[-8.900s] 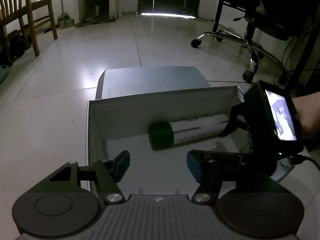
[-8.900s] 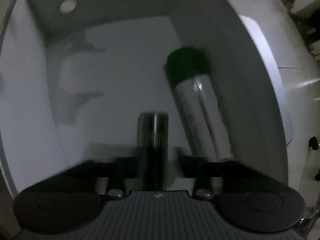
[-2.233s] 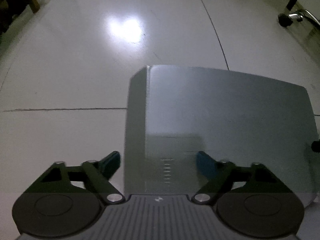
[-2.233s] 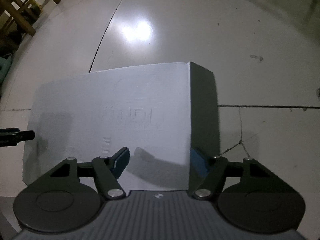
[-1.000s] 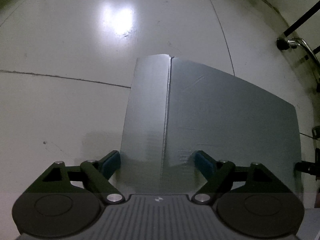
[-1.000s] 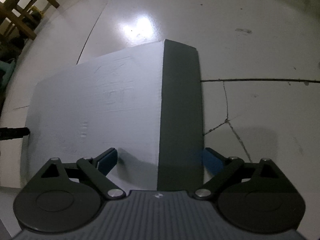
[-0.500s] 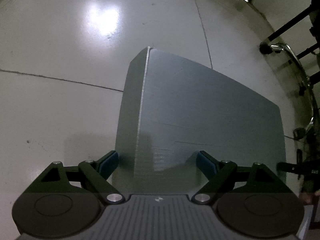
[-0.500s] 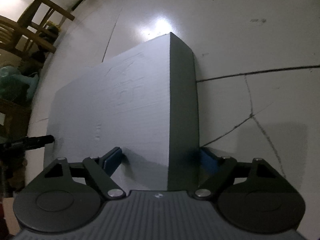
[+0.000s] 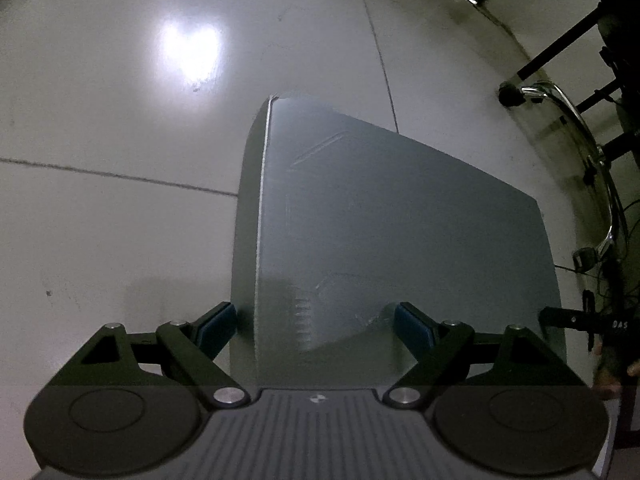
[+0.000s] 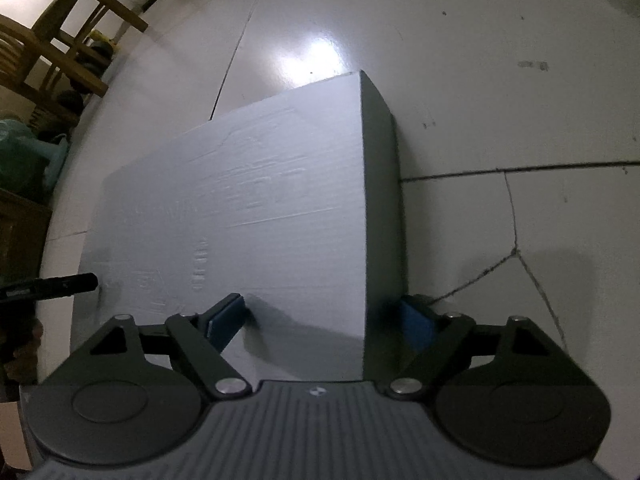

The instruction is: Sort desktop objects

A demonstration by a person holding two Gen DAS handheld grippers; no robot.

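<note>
A closed grey cardboard box (image 9: 400, 220) stands on the pale tiled floor and also shows in the right wrist view (image 10: 240, 220). My left gripper (image 9: 314, 322) is open and straddles the box's near left corner, one blue pad outside the left wall and one over the lid. My right gripper (image 10: 322, 318) is open and straddles the near right corner the same way. The tip of the other gripper shows at the box's far side in each view. The box's contents are hidden by the lid.
An office chair base (image 9: 560, 100) with cables stands at the right of the left wrist view. A wooden chair (image 10: 52, 40) and dark clutter stand at the far left of the right wrist view. A floor crack (image 10: 516, 248) runs right of the box.
Earlier the box was open with a green-capped tube inside; now its lid is shut. Over the last second both grippers shifted slightly outward on the box's near corners, still open.
</note>
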